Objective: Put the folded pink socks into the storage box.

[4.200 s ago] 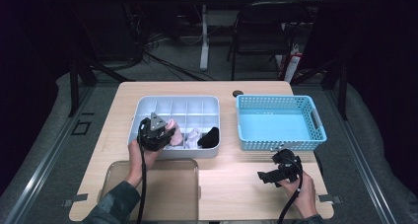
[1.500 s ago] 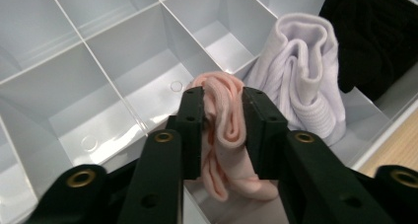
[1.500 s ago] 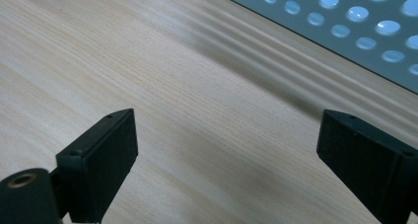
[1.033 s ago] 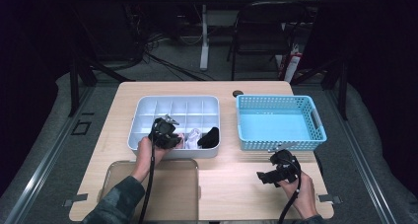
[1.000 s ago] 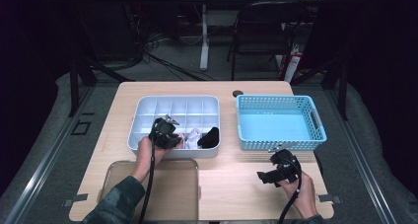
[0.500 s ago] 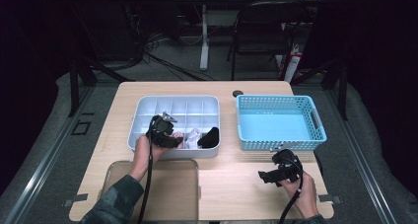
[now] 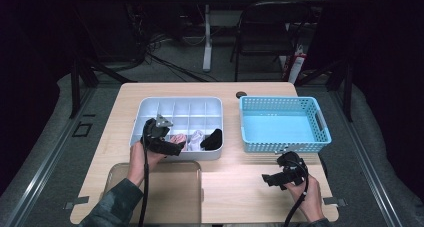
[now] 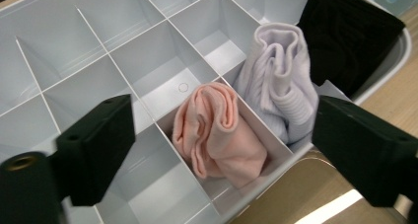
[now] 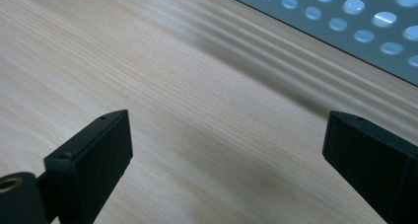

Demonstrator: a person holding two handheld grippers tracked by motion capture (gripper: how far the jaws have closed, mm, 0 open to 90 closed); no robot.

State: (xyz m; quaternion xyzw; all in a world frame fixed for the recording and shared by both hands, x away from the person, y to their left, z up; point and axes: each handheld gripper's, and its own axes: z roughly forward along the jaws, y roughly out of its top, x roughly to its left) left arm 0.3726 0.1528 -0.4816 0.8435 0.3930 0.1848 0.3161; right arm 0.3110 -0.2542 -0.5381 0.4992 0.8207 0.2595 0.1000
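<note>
Rolled pink cotton sock: lodged upright in a front compartment of the white plastic divider tray, beside a white sock. We have just been opening our left gripper, jaws apart, nothing between them, presumably releasing it. Right gripper idles over the worktop, jaws apart.

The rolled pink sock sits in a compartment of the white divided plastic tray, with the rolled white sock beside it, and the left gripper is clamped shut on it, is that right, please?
Not quite: the left gripper is open, not clamped. In the left gripper view its jaws stand wide apart, clear of the rolled pink sock, having just been opening. The pink sock does sit in a compartment of the white divided plastic tray, with the rolled white sock beside it.
</note>
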